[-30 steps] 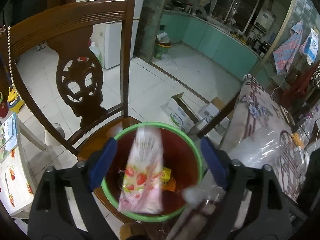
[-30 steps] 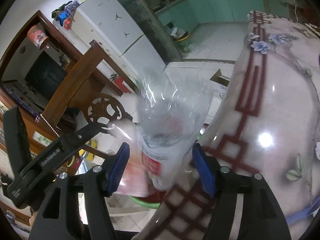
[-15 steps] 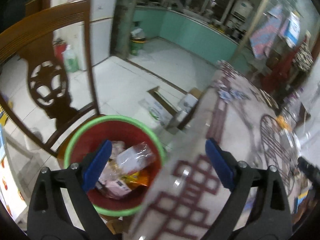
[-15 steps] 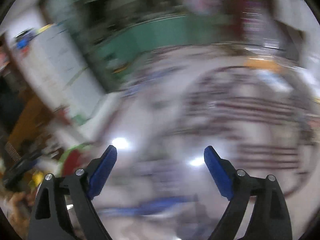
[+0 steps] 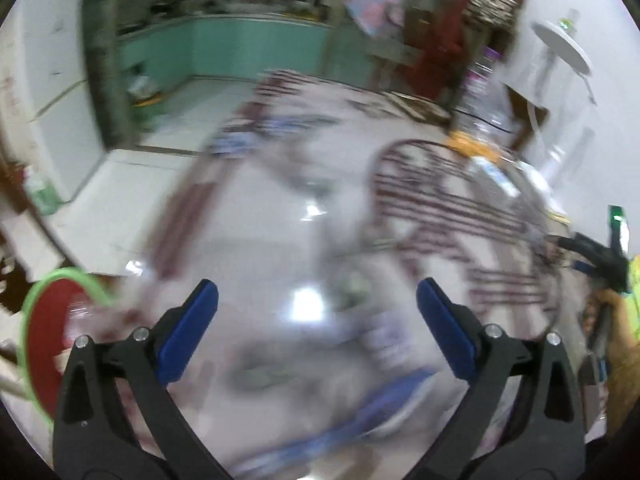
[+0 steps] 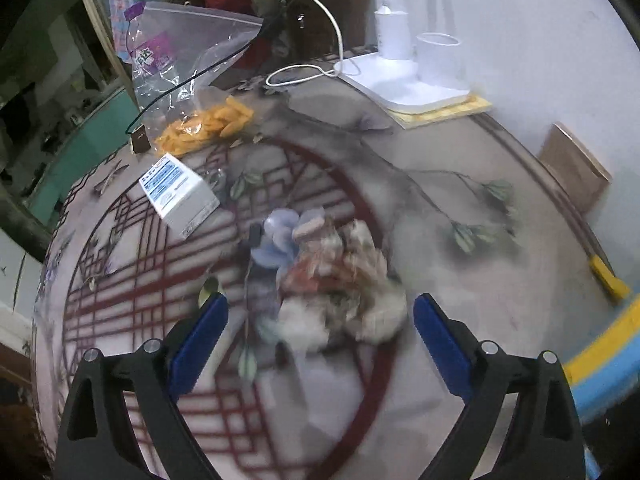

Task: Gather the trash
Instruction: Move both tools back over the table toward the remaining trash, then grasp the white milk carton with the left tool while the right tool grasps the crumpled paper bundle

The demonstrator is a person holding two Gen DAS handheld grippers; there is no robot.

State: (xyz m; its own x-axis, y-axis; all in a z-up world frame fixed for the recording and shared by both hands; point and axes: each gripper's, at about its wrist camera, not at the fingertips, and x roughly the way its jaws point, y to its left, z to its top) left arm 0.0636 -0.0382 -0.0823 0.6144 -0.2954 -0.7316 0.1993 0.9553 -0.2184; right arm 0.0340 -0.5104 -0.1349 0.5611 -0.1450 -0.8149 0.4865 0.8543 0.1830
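Two grippers, both empty: your right gripper (image 6: 320, 320) has its blue pads spread wide over the patterned tablecloth (image 6: 120, 288), and your left gripper (image 5: 316, 308) is spread just as wide above a blurred stretch of the same cloth. The thing to go for looks like the crumpled heap of wrappers and tissue (image 6: 340, 280) lying on the table straight ahead of your right fingers, centred between them and just beyond the tips, not yet touched. Motion blur hides its exact outline, but it seems to spread roughly as wide as it is deep, so no long axis should dictate your wrist angle; a straight push forward and down would likely bracket it. Your right hand is clearly the nearer one. From the left wrist camera I cannot pick the heap out at all. The red bin with the green rim (image 5: 48, 340) sits low at the far left edge of the left view, beyond the table edge, so the carry will probably run leftward. Off to the upper left of the heap lie a small white carton (image 6: 180, 192), a zip bag of orange snacks (image 6: 204, 120) and a clear plastic bottle (image 6: 152, 64), well apart from your fingers.
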